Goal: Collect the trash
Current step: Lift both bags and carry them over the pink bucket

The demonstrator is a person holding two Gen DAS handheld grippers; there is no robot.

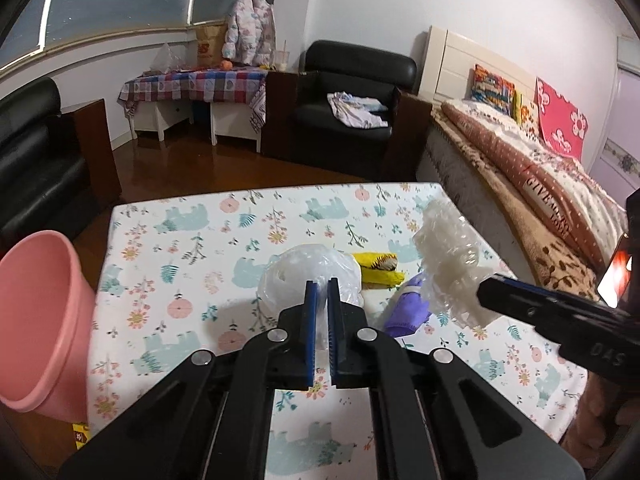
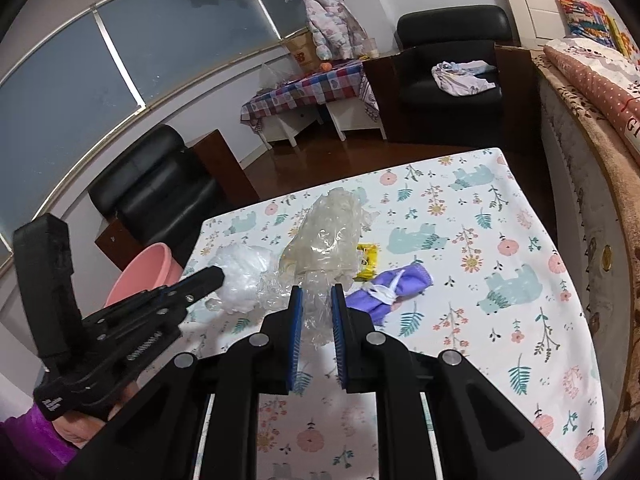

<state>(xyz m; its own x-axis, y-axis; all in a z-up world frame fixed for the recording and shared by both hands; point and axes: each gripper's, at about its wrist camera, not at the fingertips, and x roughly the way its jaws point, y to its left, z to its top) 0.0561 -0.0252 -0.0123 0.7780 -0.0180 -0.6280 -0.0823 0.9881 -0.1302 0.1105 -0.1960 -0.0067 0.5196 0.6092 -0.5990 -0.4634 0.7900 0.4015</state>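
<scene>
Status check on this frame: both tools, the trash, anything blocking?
Left tool shut on white plastic bag. Right tool shut on clear crumpled wrap. Pink bin at table's left edge, path clear.

Pink bin [image 1: 44, 320] at nine o'clock — white tablecloth [image 1: 192, 248] patterned with teal bears, pink flowers; purple cloth [image 2: 394, 286], yellow wrapper [image 1: 378, 270].

On the table [image 1: 168, 240], the plastic bag [image 1: 308, 268] sits near the middle, the wrapper [image 1: 378, 268] just to its right, and the cloth [image 1: 408, 304] toward the right edge. The bin [image 1: 44, 304] stands off the table's left edge. The bed [image 1: 540, 184] runs along the right edge.
</scene>
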